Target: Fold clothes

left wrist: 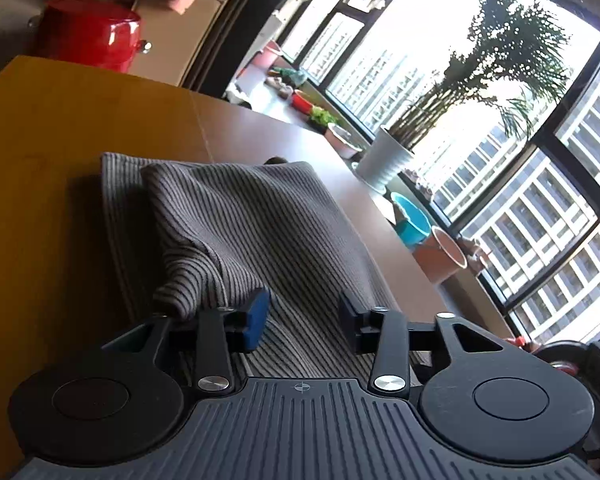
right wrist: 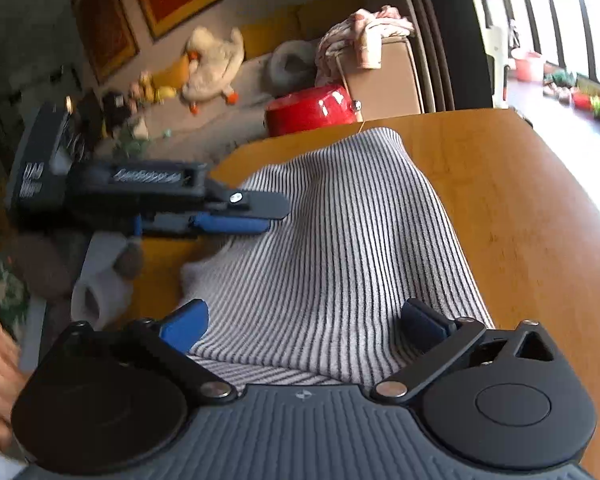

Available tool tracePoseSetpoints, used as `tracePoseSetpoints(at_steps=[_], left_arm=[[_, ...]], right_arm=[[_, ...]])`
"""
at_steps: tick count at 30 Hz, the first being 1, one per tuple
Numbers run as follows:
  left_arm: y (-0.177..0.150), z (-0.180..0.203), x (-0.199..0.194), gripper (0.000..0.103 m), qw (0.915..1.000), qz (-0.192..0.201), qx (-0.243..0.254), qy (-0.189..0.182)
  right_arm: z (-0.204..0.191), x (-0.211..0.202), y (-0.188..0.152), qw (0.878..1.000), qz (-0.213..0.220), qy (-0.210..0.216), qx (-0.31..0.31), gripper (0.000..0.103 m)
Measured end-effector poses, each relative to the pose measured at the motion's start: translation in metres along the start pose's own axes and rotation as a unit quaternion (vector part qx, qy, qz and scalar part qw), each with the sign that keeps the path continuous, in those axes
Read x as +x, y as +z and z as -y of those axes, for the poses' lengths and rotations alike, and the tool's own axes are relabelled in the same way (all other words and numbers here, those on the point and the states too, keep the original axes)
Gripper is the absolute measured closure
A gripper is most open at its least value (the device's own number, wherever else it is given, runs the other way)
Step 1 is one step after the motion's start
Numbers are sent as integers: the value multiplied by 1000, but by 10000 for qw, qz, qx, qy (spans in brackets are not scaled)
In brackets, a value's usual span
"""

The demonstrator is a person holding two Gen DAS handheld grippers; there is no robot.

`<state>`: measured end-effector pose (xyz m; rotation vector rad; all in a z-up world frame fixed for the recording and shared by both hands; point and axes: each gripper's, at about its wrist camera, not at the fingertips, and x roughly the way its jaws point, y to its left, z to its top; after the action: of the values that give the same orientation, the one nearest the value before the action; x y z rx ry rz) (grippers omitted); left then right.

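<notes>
A living room with tall windows (left wrist: 480, 92) and a potted palm (left wrist: 388, 160) on the sill surrounds a wooden tabletop (right wrist: 520, 208). On it lies a grey striped knit garment (left wrist: 256, 216), partly folded, one layer doubled over and humped up in the middle. The left gripper (left wrist: 304, 316) sits low over the near edge of the cloth, its jaws about half apart; fabric bunches against the outside of the blue-padded finger (left wrist: 258, 316), and the pads press on nothing. The right gripper (right wrist: 302, 322) rests over the garment's other end with its jaws spread wide, striped cloth lying loose between them. Beyond the table stand a red pot (right wrist: 312, 110) and a sofa with a plush duck (right wrist: 212, 68).
</notes>
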<state>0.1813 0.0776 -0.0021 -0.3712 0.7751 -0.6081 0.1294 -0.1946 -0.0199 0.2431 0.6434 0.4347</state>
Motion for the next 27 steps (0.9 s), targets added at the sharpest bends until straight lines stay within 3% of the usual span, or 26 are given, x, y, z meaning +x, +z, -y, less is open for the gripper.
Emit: tracePoseSetpoints(at_steps=[2, 4, 6, 8, 12, 18, 23, 27], left_arm=[[-2, 4, -8, 35, 9999, 44, 45, 102], [-4, 8, -17, 31, 9998, 72, 60, 188], [-7, 10, -27, 26, 9996, 111, 56, 253], [-11, 14, -32, 27, 9997, 111, 71, 199], [-22, 21, -28, 38, 9995, -143, 271, 5], [-23, 10, -15, 60, 9990, -151, 313, 268], [-13, -5, -10, 70, 9988, -29, 298, 399], [-8, -13, -7, 70, 9988, 23, 265, 413]], right_arm=[[5, -3, 3, 9999, 75, 21, 63, 4], [9, -8, 8, 9997, 180, -129, -71, 19], [10, -9, 12, 9991, 86, -291, -304, 43], [10, -9, 13, 9977, -51, -431, -523, 52], [9, -10, 6, 9955, -219, -575, -716, 52], [-2, -11, 1, 9954, -264, -651, -652, 52], [-18, -11, -4, 9963, -389, -414, -650, 51], [-18, -8, -2, 9957, -400, -354, -762, 46]])
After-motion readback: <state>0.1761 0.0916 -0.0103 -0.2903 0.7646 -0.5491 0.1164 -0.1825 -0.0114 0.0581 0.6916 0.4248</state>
